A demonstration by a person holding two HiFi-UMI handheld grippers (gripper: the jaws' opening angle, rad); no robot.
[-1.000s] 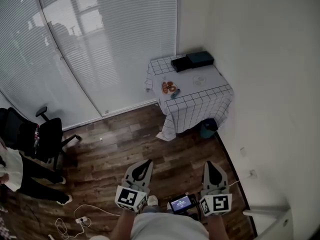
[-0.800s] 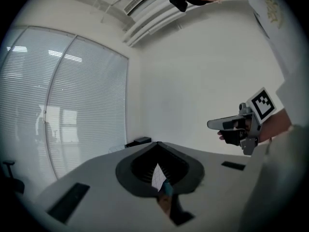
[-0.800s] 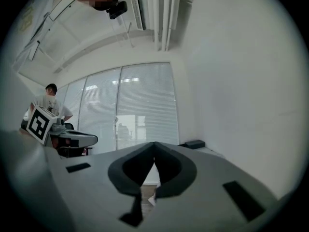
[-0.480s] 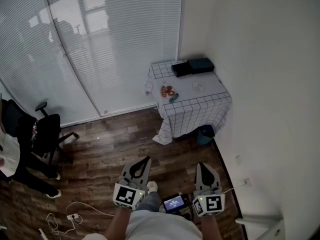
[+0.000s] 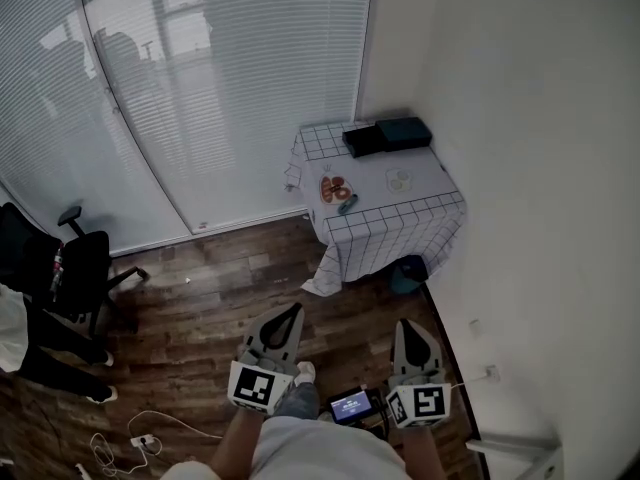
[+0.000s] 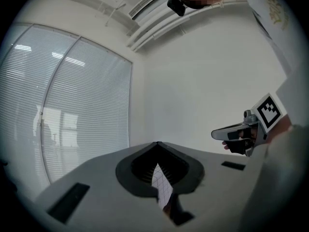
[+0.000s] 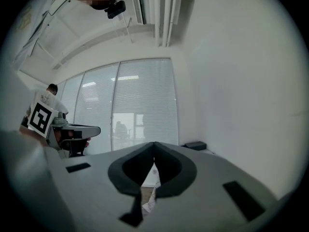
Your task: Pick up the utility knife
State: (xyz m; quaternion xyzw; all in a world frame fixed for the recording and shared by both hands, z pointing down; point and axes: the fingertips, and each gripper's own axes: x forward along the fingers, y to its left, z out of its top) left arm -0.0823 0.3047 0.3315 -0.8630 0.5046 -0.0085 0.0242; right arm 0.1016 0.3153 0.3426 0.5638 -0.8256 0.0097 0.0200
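Head view first: finds a table (image 5: 427,168) under a checked cloth in the far corner, against the wall. Places a small teal object, taken to be the utility knife (image 5: 347,205), on the near part of the top, just beside a plate (image 5: 335,185) of reddish items. Cannot tell whether the two touch, and cannot confirm blade or handle detail at this size. Notes two black boxes (image 5: 385,134) at the back edge and a teal bin (image 5: 406,274) under the cloth's hem.

Finds the left gripper (image 5: 296,309) and right gripper (image 5: 408,324) low in frame, held level and side by side over the wood floor (image 5: 200,298), well apart from the table. Confirms from the left gripper view that the jaw tips meet with nothing between them. Reads the same in the right gripper view: tips together, empty.

Judges the step as approach only: no reach begun, knife untouched. Calls next for closing the distance to the table, spreading one gripper's jaws, lining them across the handle and lowering onto it. Flags the plate as an obstruction on that side of the knife and recommends entry from the open side.
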